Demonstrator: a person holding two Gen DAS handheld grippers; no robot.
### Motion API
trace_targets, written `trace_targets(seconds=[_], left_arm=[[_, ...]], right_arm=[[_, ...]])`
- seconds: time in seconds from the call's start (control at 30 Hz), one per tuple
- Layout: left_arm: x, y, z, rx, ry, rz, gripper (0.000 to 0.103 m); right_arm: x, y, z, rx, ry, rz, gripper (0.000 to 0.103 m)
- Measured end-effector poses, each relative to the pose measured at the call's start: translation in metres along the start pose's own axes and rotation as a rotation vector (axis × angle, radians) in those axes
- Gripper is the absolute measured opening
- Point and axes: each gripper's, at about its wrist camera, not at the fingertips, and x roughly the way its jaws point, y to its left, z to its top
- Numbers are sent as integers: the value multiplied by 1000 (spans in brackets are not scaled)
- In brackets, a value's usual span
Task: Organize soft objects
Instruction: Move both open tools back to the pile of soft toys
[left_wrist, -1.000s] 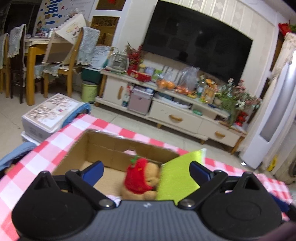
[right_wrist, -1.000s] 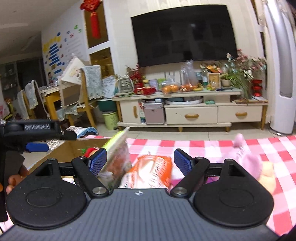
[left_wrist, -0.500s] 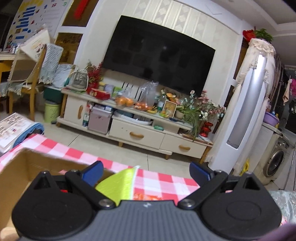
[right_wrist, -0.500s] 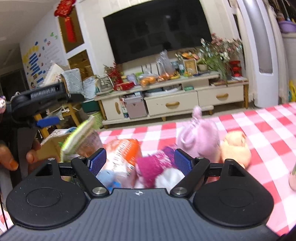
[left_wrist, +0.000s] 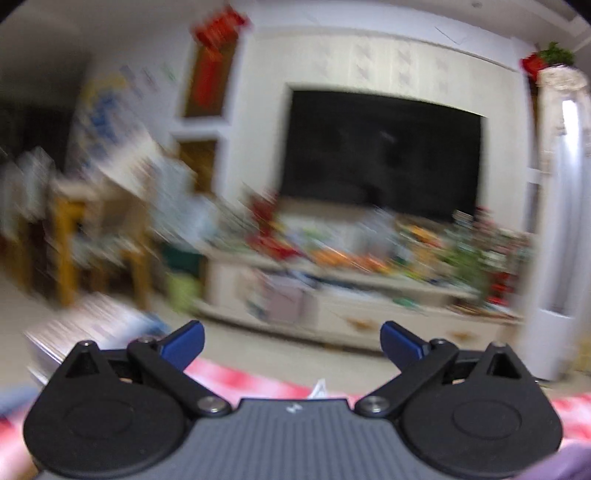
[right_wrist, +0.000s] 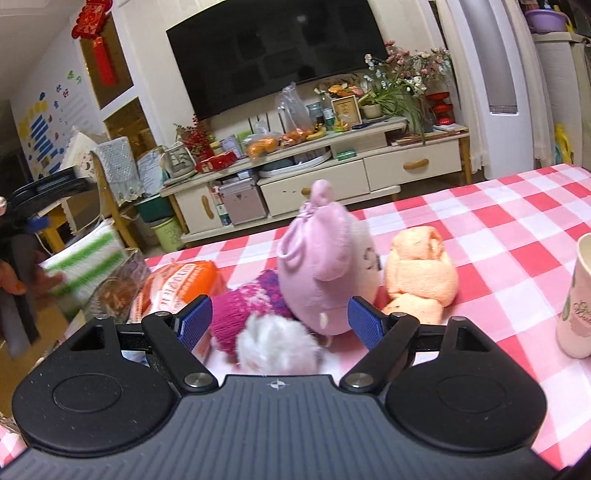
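Right wrist view: right gripper (right_wrist: 280, 323) spread, empty, over white pom-pom (right_wrist: 275, 341) and magenta knit (right_wrist: 236, 310) mid-table (right_wrist: 517, 229). Drop straight, pinch 1 item only. Left gripper (left_wrist: 291, 341) also spread, empty.

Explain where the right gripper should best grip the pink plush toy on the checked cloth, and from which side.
Grip the pink plush toy across its rounded lower body, coming from the front. The right gripper is open and already faces it. The body is widest and soft there; the gathered top looks too narrow, and the peach plush crowds its right.
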Motion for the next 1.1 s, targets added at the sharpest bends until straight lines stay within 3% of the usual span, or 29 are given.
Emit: trace_targets(seconds=[0.1,0.2,0.3,0.6,0.77,1.1], left_arm=[[-4,26,8,45,-59,147,101],[-11,40,12,44,-41,162,101],[-18,39,12,8,8,115,101],[-41,1,-2,80,80,-44,102],[-48,-8,-8,82,105,-105,102],[-66,-47,-27,194,162,-258,102]], right_arm=[[-6,0,-7,-10,-11,-21,101],[-6,0,-9,0,-15,-36,101],[-6,2,-12,15,-10,-57,101],[-3,6,-21,27,22,-87,101],[-6,5,-27,31,48,-66,101],[15,21,-40,-60,129,12,101]])
